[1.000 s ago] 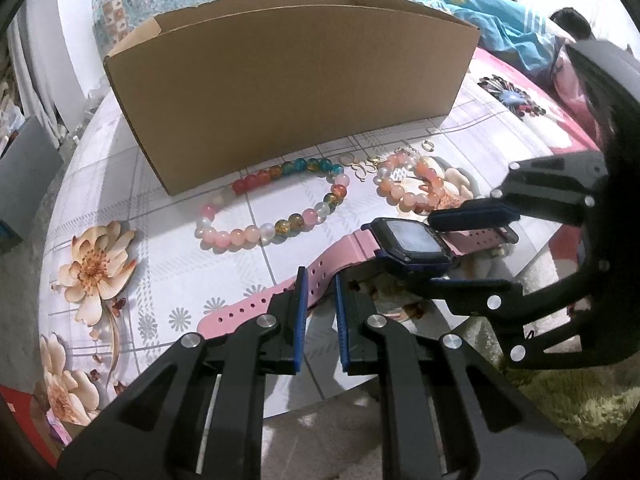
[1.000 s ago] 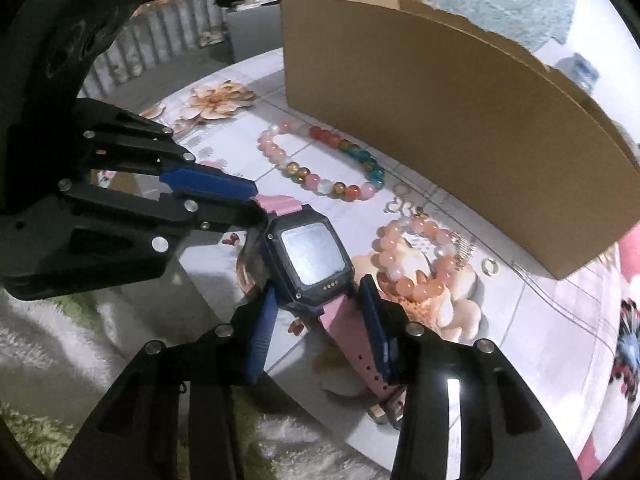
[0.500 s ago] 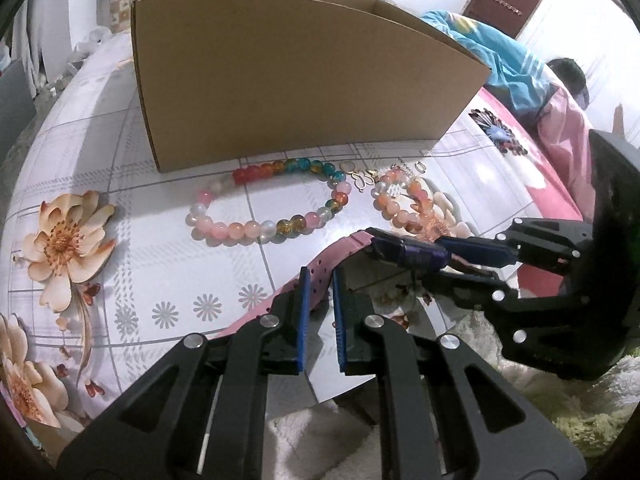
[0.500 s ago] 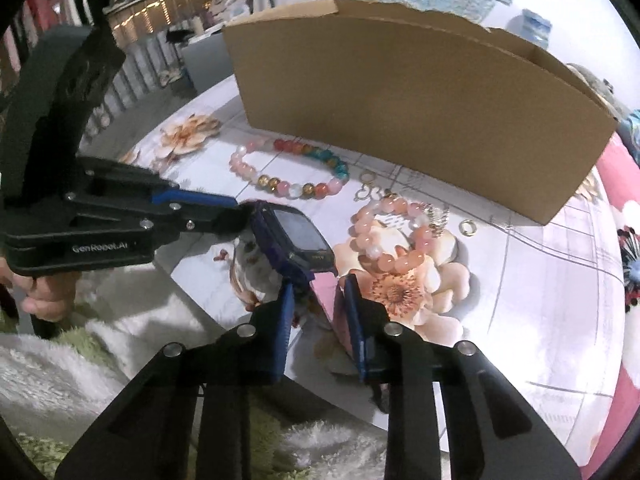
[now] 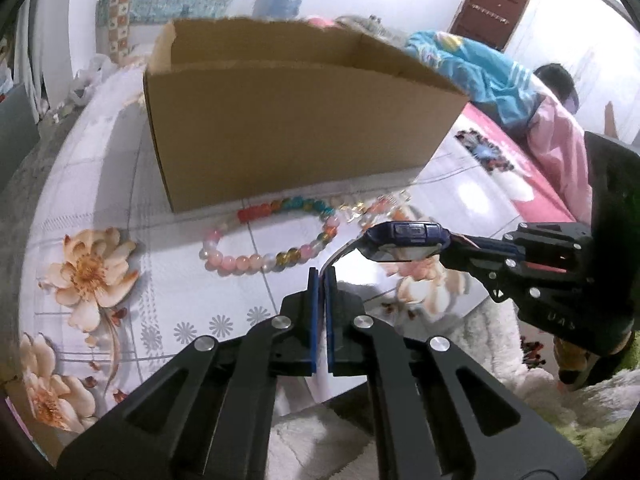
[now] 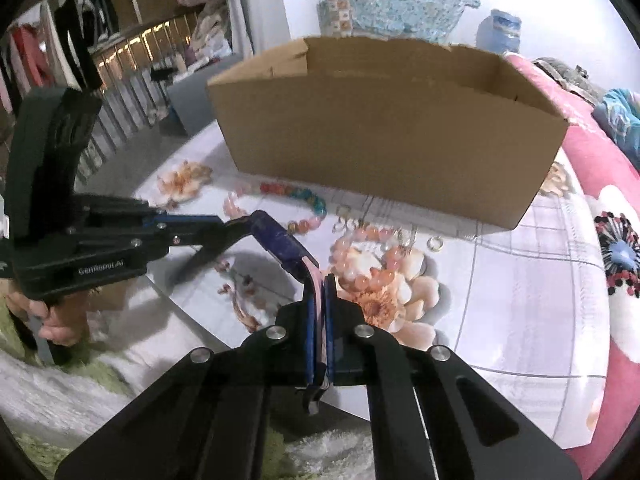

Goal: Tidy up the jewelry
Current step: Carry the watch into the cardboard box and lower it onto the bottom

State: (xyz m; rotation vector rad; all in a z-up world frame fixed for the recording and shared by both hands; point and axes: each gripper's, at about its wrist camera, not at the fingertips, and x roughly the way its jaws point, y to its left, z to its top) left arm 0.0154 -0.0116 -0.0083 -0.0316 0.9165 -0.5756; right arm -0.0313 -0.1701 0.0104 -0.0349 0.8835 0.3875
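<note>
A watch (image 5: 404,236) with a dark blue case and pink strap hangs above the flowered table (image 5: 192,280), stretched between both grippers. My left gripper (image 5: 319,276) is closing tight on one thin strap end, seen edge-on. In the right wrist view, the watch (image 6: 280,244) tilts on edge. My right gripper (image 6: 319,284) is closing on the pink strap (image 6: 316,280), which its pads press. The left gripper (image 6: 208,228) reaches in from the left. An open cardboard box (image 5: 300,132) stands behind, also in the right wrist view (image 6: 380,132).
A multicoloured bead bracelet (image 5: 248,259) and a peach bead bracelet (image 6: 360,268) lie in front of the box, with small gold rings (image 6: 435,243) beside them. A hand (image 6: 52,320) holds the left gripper. The table edge is near, over a white fluffy rug (image 6: 100,392).
Both grippers rose and lifted the watch off the table. The right jaws closed from around the watch case onto the pink strap. The watch tipped from face-up to edge-on.
</note>
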